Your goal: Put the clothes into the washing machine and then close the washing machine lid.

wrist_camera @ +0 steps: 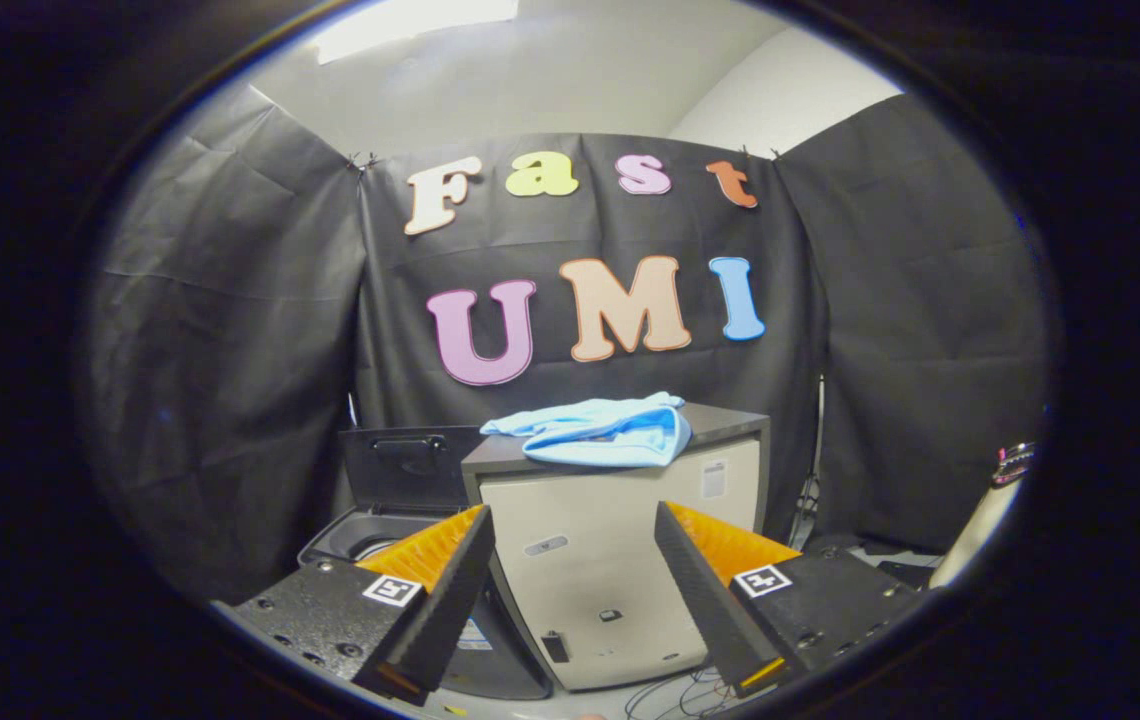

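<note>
A light blue garment [597, 430] lies crumpled on the dark top of a beige cabinet [620, 560], well beyond my fingers. Left of the cabinet stands a dark washing machine [370, 535] with its lid [408, 468] raised upright, and part of its drum opening shows behind my left finger. My gripper [575, 575] is open, its two orange-and-black fingers [435, 590] spread wide with nothing between them. The cabinet's front face is framed by the gap between them, some way off.
Black cloth walls close the booth behind and on both sides. Cables [690, 690] lie on the floor at the cabinet's foot. A pale bottle-like object [980, 515] leans at the far right, beside dark items on the floor.
</note>
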### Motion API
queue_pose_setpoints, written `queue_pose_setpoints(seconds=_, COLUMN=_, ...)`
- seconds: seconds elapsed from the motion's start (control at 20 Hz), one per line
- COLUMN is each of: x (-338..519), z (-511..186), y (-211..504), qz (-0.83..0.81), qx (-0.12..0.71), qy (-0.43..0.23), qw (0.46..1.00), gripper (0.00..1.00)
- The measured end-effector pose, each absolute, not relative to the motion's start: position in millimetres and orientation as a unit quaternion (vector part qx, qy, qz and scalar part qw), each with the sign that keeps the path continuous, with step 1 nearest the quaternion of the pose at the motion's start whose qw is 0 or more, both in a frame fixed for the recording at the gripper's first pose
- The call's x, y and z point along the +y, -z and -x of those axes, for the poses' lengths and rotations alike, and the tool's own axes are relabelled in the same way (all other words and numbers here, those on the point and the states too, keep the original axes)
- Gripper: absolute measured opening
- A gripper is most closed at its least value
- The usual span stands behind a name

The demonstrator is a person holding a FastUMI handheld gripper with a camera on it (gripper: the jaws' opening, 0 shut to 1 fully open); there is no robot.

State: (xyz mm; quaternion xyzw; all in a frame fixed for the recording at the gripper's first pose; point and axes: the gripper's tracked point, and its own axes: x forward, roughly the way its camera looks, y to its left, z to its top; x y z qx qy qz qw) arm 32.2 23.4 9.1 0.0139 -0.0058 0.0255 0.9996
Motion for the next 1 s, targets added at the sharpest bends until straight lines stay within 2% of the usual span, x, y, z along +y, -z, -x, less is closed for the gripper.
queue_pose_setpoints(seconds=0.5, x=24.3, z=-110.4, y=-58.0, qz=-0.023, qx=0.018, qy=-0.016, qw=0.999, gripper=0.98)
queue_pose_setpoints(seconds=0.85, x=-12.8, z=-212.6, y=-98.5, qz=-0.015, qx=0.045, qy=0.015, qw=0.999, gripper=0.97)
queue_pose_setpoints(seconds=1.0, x=-7.7, z=-262.9, y=-96.8, qz=-0.013, qx=0.072, qy=0.004, qw=0.997, gripper=0.97)
